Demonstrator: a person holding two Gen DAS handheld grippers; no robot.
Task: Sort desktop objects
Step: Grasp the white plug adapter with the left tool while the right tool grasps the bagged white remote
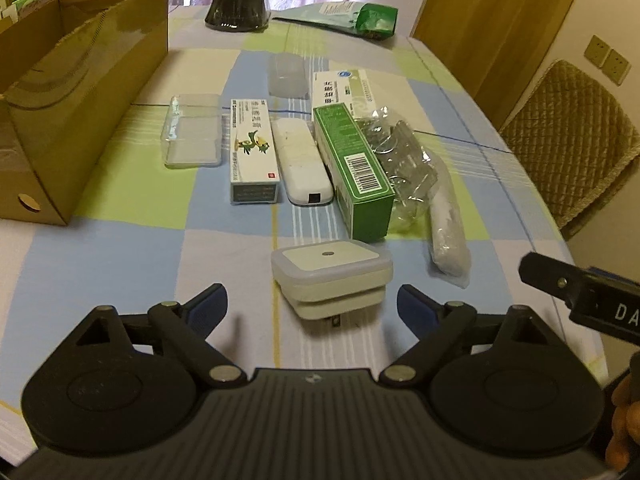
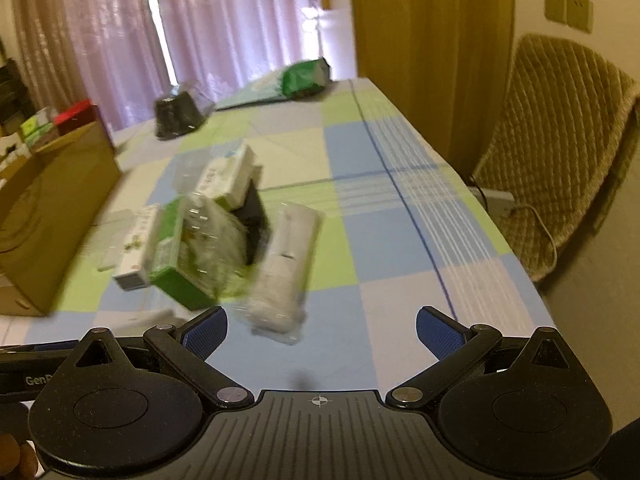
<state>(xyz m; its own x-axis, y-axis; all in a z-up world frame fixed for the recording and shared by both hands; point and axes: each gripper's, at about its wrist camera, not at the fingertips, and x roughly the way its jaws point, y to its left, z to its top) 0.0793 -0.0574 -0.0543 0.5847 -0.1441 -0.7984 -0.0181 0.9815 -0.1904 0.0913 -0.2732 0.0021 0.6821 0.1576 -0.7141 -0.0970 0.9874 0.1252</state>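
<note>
On the checked tablecloth lie a white plug-in night light (image 1: pixel 330 276), a green box (image 1: pixel 352 168), a white remote (image 1: pixel 302 160), a white box with a bird picture (image 1: pixel 252 156), a clear plastic case (image 1: pixel 194 136), crumpled clear plastic (image 1: pixel 404 160) and a wrapped white roll (image 1: pixel 446 224). My left gripper (image 1: pixel 312 308) is open, its blue pads either side of the night light's near end. My right gripper (image 2: pixel 322 332) is open, with the wrapped roll (image 2: pixel 284 268) just ahead of its left pad. The green box (image 2: pixel 188 248) sits further left, blurred.
An open cardboard box (image 1: pixel 76 92) stands along the left. At the far end are a black covered container (image 1: pixel 236 4) and a green bag (image 1: pixel 352 16). A frosted plastic case (image 1: pixel 286 74) and a white medicine box (image 1: pixel 348 88) lie mid-table. A wicker chair (image 2: pixel 556 140) stands off the table's right edge.
</note>
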